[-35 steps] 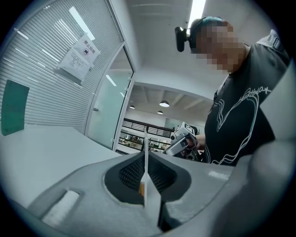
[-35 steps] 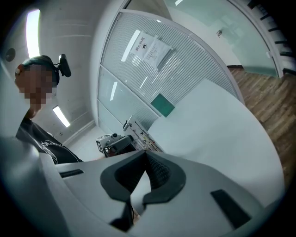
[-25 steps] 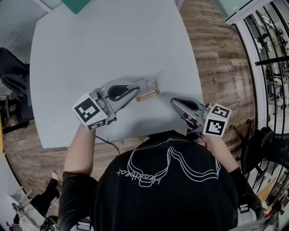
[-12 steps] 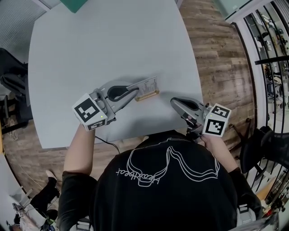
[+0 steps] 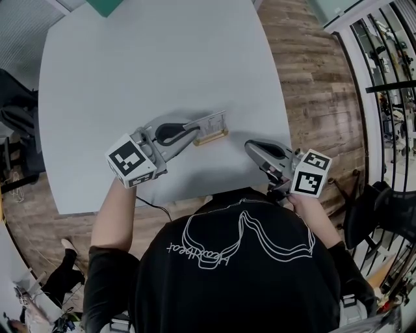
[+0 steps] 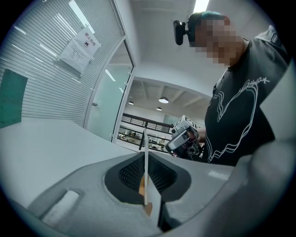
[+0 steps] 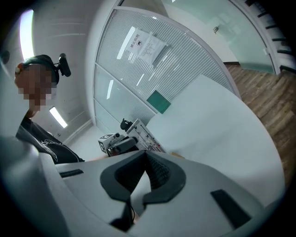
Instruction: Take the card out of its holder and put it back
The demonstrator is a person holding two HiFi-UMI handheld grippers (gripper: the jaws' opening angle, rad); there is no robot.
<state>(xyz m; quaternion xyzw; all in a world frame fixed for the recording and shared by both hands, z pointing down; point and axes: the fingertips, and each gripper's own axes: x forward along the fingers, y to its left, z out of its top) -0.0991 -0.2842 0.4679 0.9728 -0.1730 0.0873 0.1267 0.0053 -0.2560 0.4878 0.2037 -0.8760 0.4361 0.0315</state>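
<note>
A clear card [image 5: 212, 121] with print stands on edge over its wooden holder [image 5: 214, 137] on the grey table [image 5: 143, 71]. My left gripper [image 5: 197, 127] reaches in from the left and is shut on the card's left end. In the left gripper view the card [image 6: 145, 166] shows edge-on between the dark pads [image 6: 129, 173], with a bit of the wooden holder [image 6: 147, 209] below. I cannot tell whether the card sits in the slot. My right gripper [image 5: 249, 147] rests low at the table's near right edge, shut and empty. It sees the card [image 7: 148, 138] from afar.
A green object [image 5: 107, 6] lies at the table's far edge. Wood floor [image 5: 312, 84] runs to the right, with a black railing [image 5: 383, 78] beyond. A dark chair [image 5: 16, 110] stands at the left. The person's torso is close behind both grippers.
</note>
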